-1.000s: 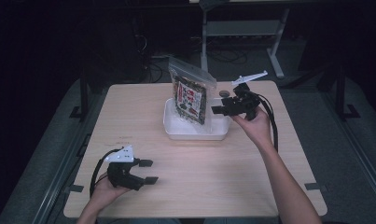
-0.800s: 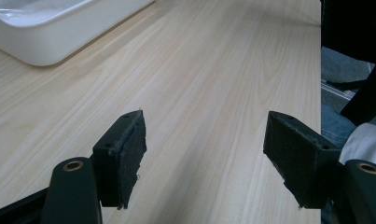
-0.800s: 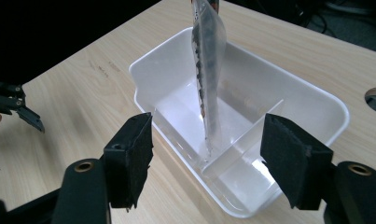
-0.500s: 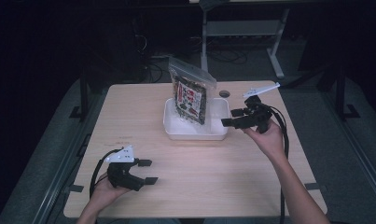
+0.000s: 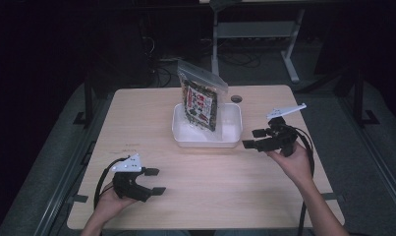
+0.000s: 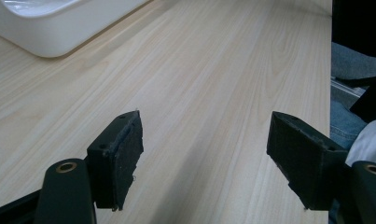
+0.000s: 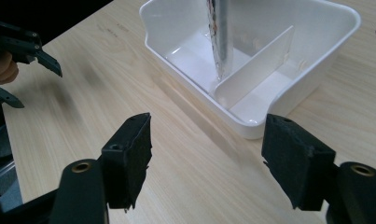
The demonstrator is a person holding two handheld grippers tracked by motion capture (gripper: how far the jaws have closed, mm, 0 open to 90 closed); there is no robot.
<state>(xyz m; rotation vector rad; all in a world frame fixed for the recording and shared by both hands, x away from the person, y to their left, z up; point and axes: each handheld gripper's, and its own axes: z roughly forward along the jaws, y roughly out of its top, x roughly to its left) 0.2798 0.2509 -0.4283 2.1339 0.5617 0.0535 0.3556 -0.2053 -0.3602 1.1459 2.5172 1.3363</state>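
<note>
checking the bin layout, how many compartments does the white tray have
2: the white plastic tray is split by one divider; the upright clear snack bag stands in the left compartment, the right one looks empty.

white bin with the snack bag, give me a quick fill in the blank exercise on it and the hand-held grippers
1. The snack bag stands upright in the ____ bin.
2. Inside the bin, a thin ____ splits it into compartments.
3. The right hand-held gripper has its jaws ____, with nothing between them.
4. The left hand-held gripper rests low over the wooden ____.

Missing words: white; divider; open; table
</note>
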